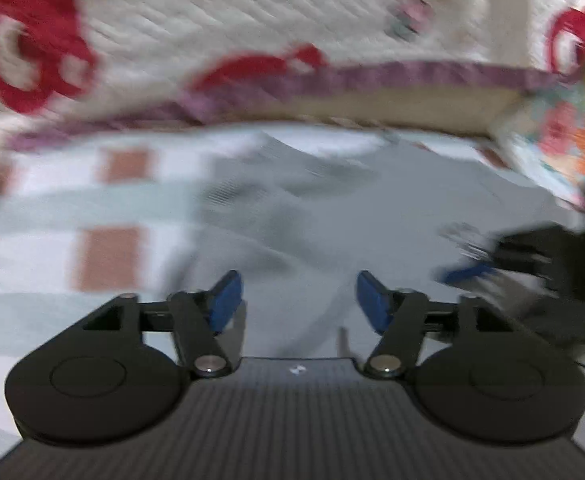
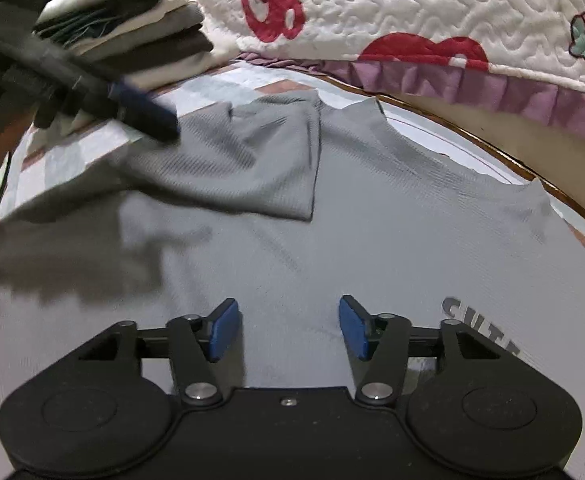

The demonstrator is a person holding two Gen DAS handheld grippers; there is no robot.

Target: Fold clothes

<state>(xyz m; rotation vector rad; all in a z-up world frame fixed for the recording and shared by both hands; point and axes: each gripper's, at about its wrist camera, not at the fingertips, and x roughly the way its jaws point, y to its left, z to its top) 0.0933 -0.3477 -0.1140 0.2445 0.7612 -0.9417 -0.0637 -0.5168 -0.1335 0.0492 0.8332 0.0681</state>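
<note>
On the checked bed sheet (image 2: 92, 148), a grey T-shirt (image 2: 372, 208) is spread flat, one sleeve (image 2: 260, 160) already folded inward.

Both grippers are seen with their blue pads apart and nothing clamped: the right gripper (image 2: 288, 328) is poised over the lower chest of the shirt, beside the printed lettering (image 2: 480, 328), and the left gripper (image 1: 298, 304) is held above the cloth near the folded sleeve. The fabric is judged thin, light and limp, with a fine ribbed knit; it is likely to sag and wrinkle if lifted by one point. A hold is best taken at an edge, such as the hem or shoulder seam. A stack of folded clothes (image 2: 132, 28) is seen at the sheet's far corner, beside a quilted blanket (image 2: 412, 12).
</note>
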